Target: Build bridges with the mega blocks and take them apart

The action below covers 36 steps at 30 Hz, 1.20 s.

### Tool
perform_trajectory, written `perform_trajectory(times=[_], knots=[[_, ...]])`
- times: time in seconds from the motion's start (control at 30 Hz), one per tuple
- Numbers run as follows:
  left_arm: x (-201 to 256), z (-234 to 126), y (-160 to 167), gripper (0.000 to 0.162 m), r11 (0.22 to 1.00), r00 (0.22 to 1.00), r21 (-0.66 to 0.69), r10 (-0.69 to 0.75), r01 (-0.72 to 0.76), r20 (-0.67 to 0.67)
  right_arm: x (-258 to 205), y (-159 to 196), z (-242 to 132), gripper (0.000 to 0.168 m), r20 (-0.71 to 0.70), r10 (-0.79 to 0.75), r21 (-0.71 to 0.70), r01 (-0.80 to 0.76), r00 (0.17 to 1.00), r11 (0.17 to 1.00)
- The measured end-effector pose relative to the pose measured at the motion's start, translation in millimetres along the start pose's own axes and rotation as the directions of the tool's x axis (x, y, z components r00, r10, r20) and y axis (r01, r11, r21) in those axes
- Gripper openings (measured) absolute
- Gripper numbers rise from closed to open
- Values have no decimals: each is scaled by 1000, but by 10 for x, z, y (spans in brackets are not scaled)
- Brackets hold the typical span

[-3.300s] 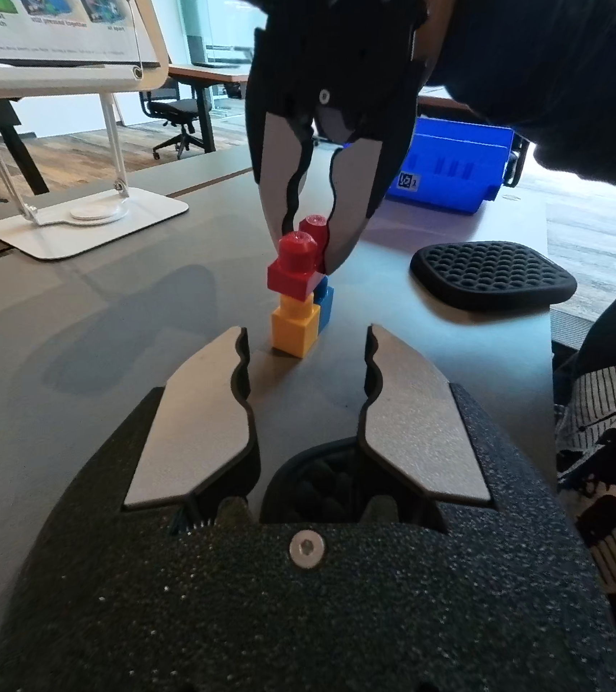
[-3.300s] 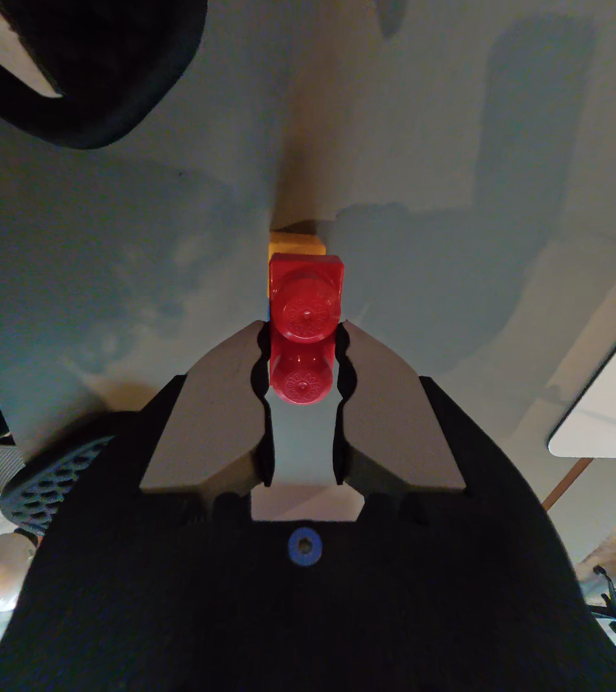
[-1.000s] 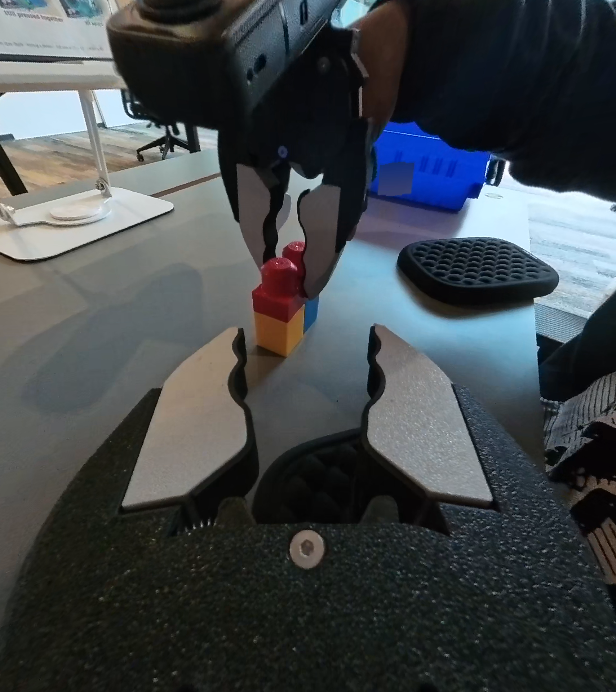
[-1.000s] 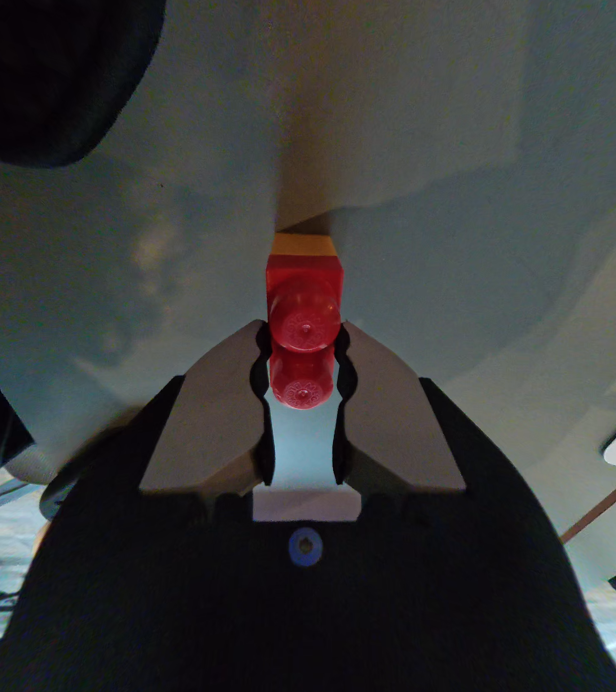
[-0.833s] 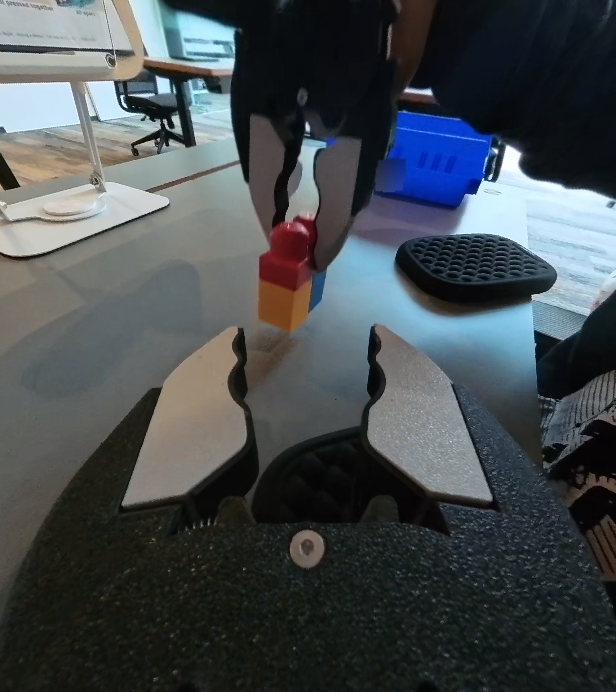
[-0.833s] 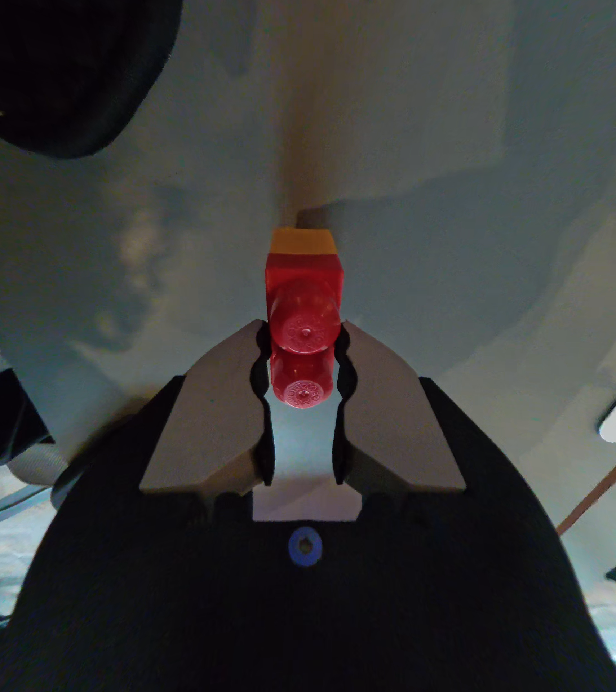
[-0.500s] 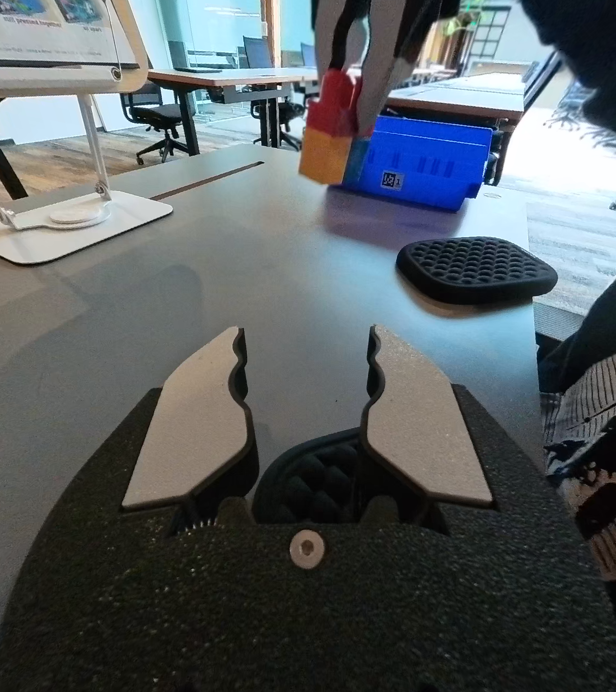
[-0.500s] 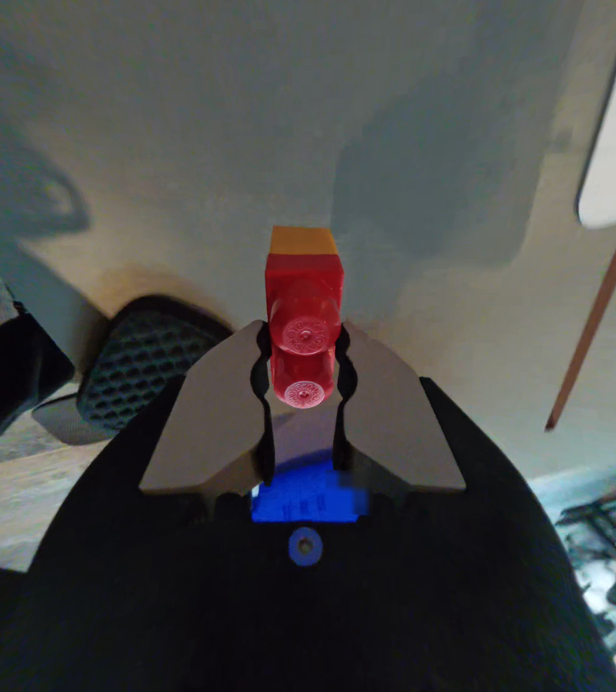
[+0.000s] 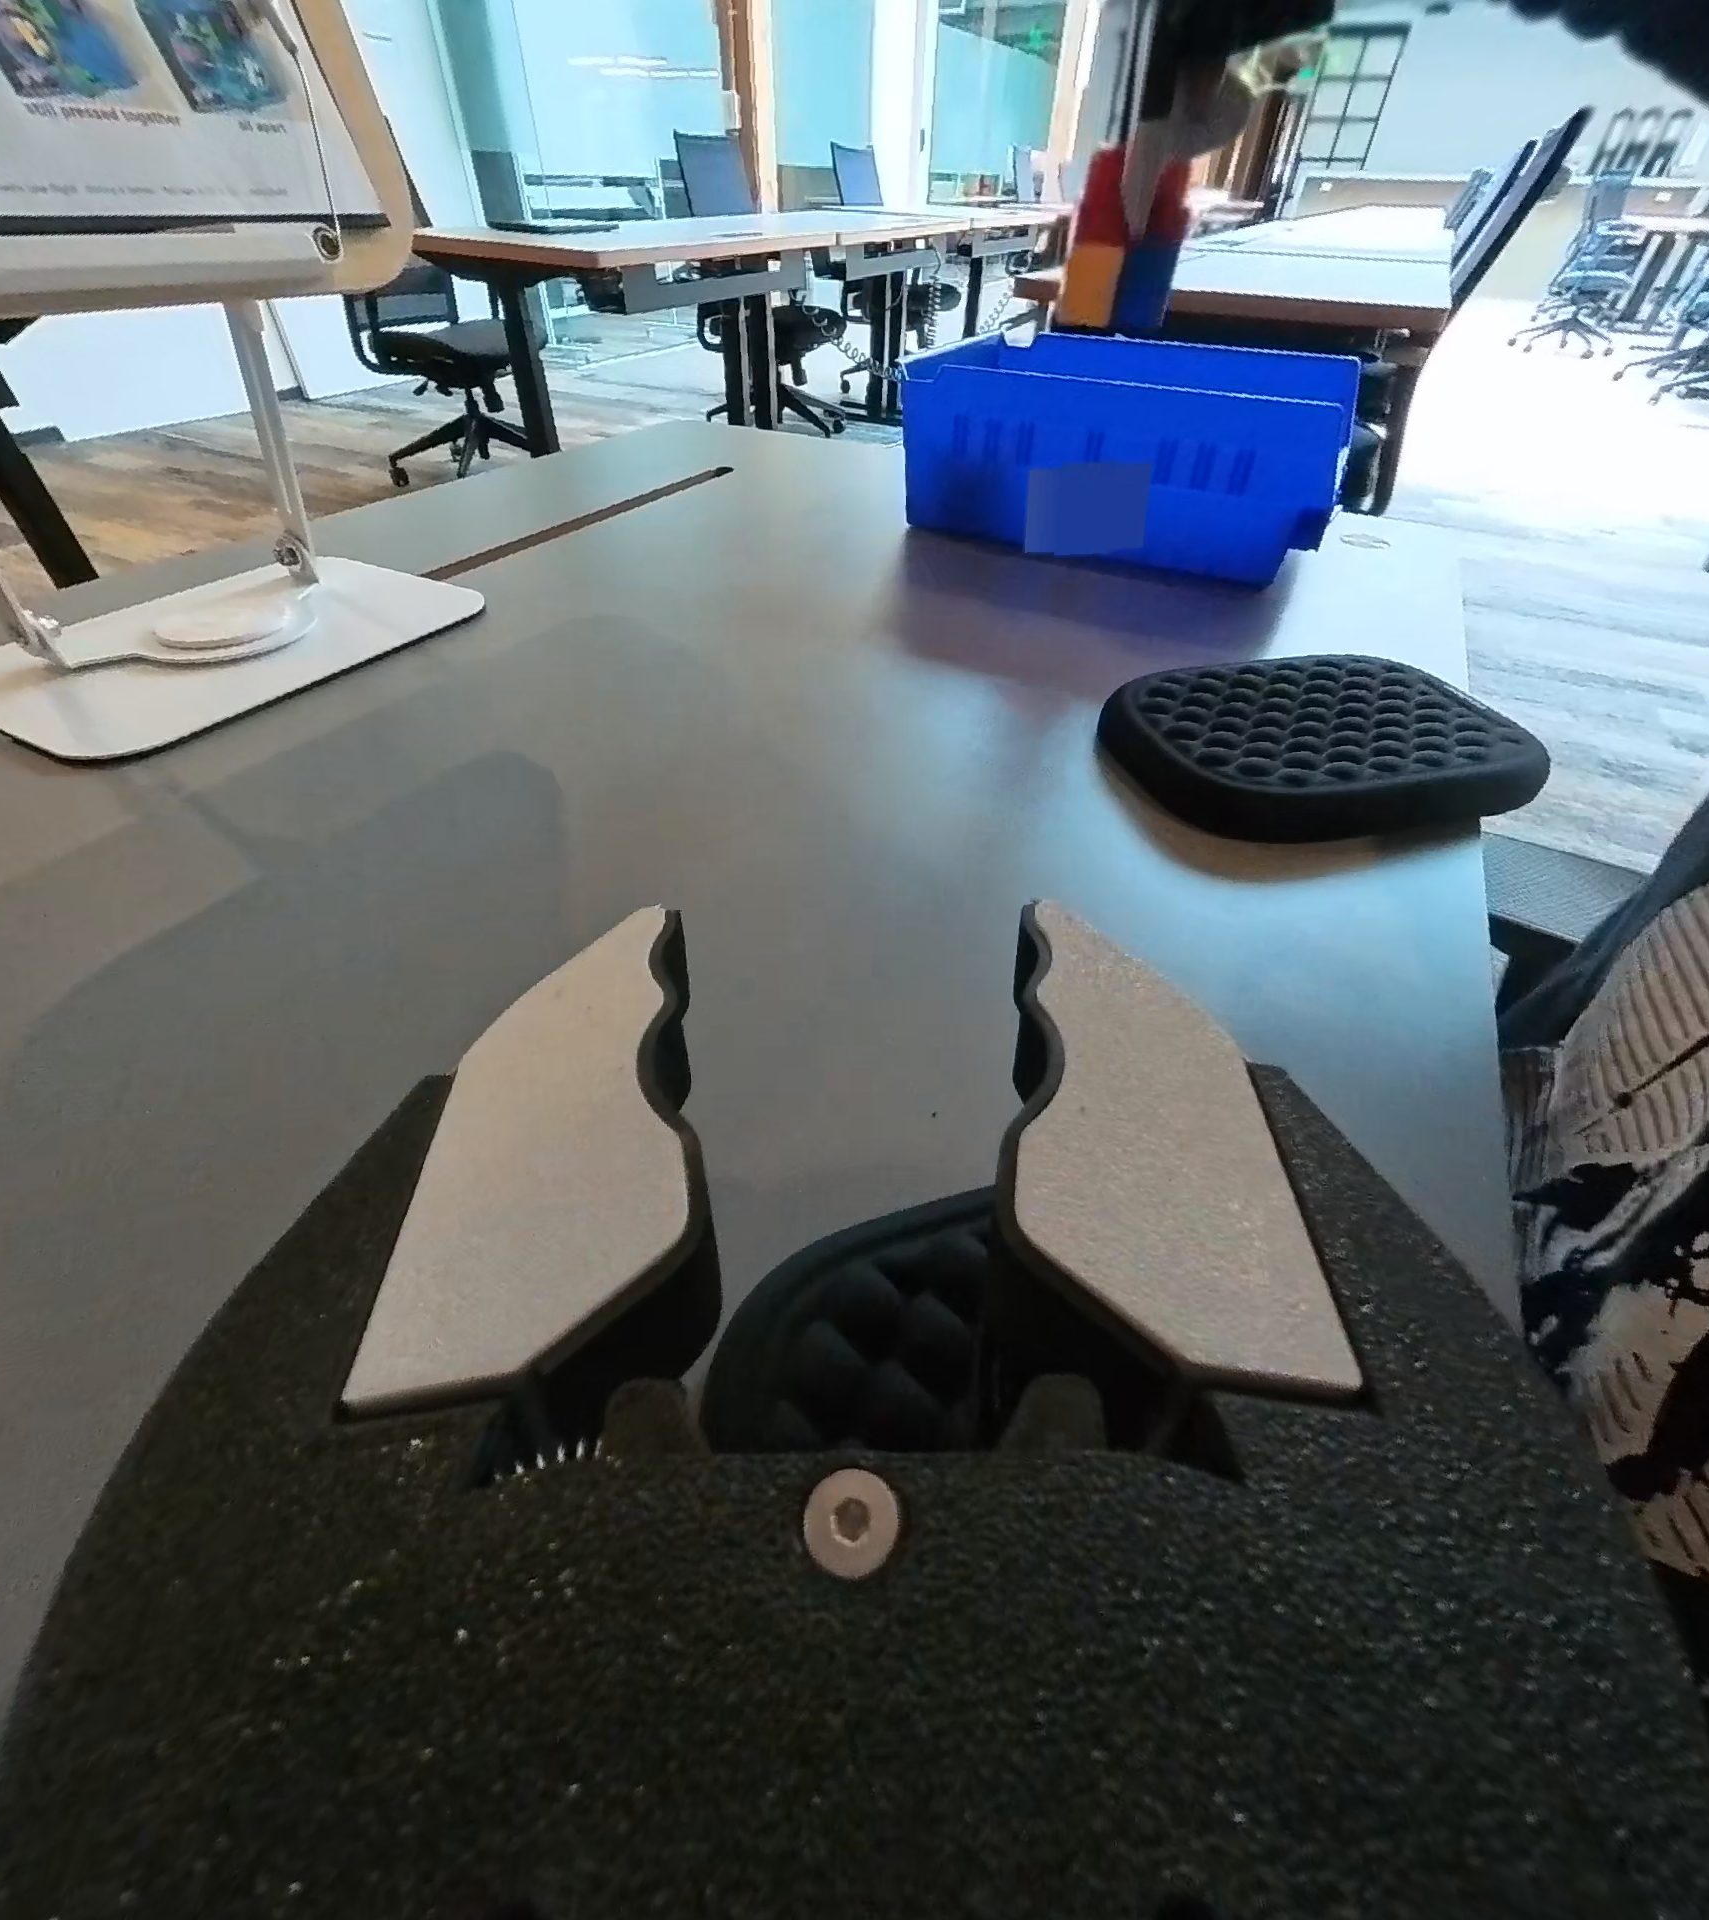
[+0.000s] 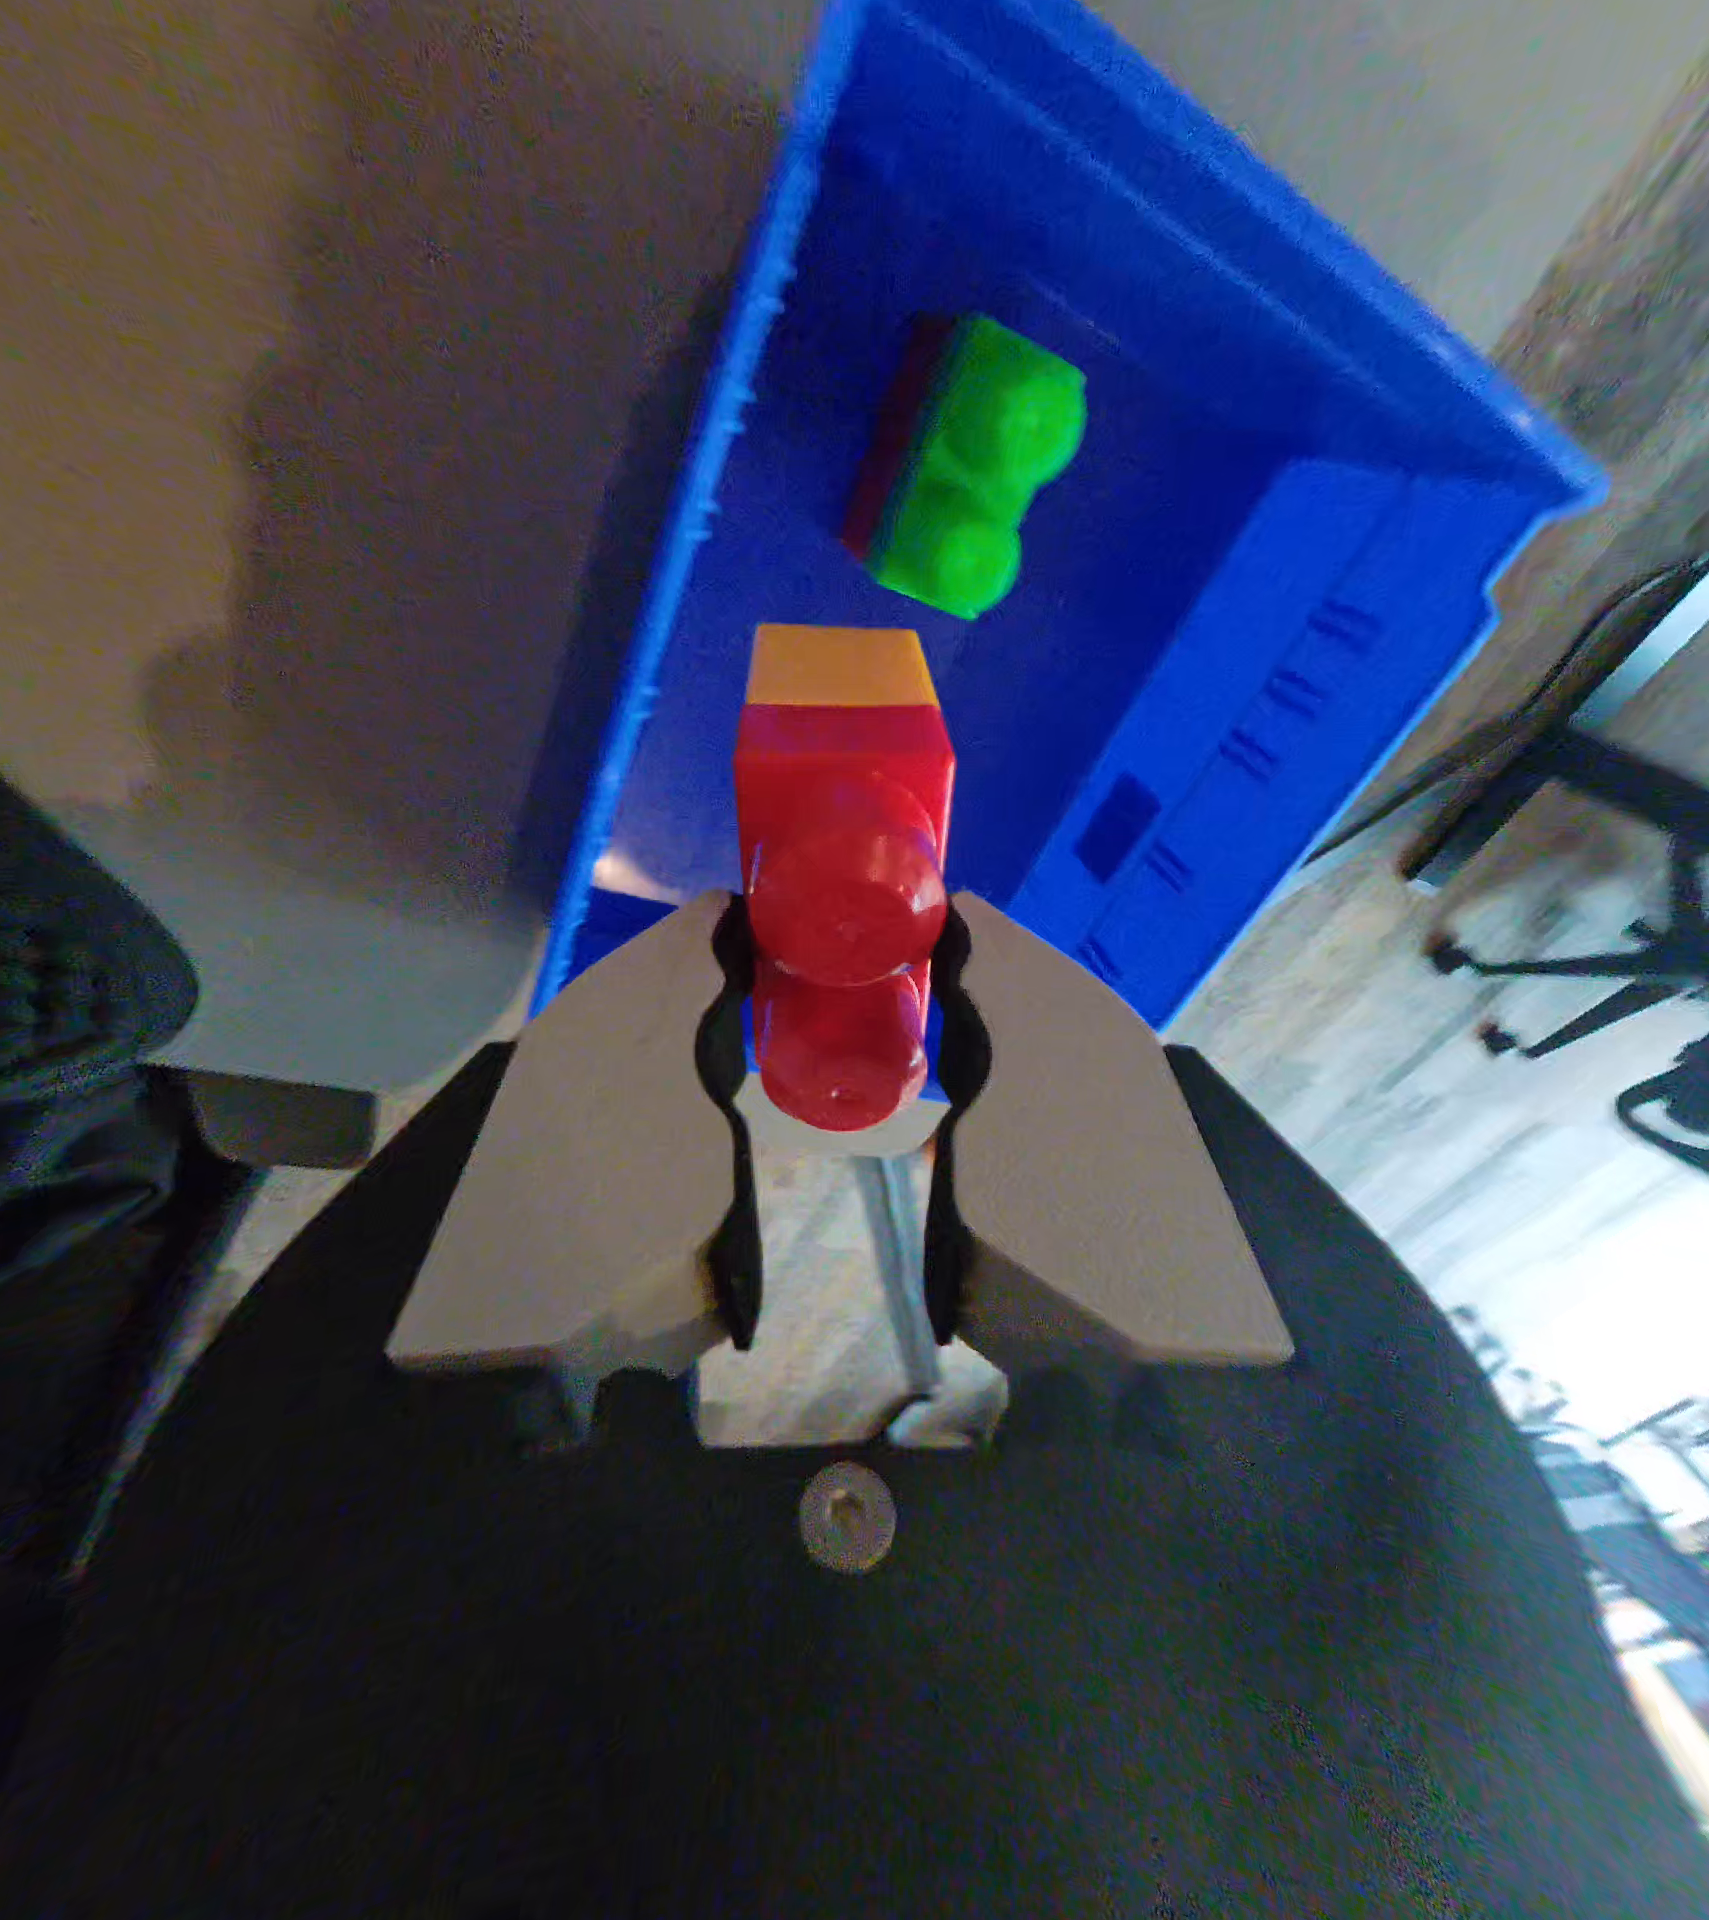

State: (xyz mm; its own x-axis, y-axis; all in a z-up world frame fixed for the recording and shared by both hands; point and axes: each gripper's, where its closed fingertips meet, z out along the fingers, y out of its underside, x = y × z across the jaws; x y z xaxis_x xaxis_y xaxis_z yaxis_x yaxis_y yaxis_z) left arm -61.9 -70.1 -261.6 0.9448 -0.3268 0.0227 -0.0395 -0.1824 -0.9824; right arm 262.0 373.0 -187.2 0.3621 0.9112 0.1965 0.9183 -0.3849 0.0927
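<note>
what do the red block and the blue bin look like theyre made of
Red two-stud block: seemingly glossy moulded plastic, with bright highlights on its rounded studs. Blue open-top bin: likely rigid moulded plastic with a duller sheen, judging by its thin walls and moulded slots.

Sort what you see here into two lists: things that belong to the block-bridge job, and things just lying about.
Belong to the job:
red block in the right gripper
yellow block beneath it
blue block
green block
blue bin
left gripper, open

Lying about:
black honeycomb pad
white stand

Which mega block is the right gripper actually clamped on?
The red block, pinched at its studs by the right gripper. The yellow block hangs beneath it; the green block lies in the blue bin.
</note>
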Motion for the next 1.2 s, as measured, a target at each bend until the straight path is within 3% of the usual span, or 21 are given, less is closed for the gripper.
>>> perform_trajectory(times=[0.23,0.57,1.03,1.2], knots=[[12,-5,-5,60,1000,1000,6,8,-8,-4,574,24,563,33,47,244,-56,-241,969,969],[24,-24,-28,60,1000,1000,25,12,-12,-10,792,-243,1136,33,107,376,-81,-368,921,926],[49,-5,0,60,1000,999,6,24,-23,-27,791,-375,1352,34,137,385,-70,-378,913,923],[55,-6,1,60,999,999,6,33,-32,-27,804,-368,1289,43,139,382,-42,-380,914,924]])
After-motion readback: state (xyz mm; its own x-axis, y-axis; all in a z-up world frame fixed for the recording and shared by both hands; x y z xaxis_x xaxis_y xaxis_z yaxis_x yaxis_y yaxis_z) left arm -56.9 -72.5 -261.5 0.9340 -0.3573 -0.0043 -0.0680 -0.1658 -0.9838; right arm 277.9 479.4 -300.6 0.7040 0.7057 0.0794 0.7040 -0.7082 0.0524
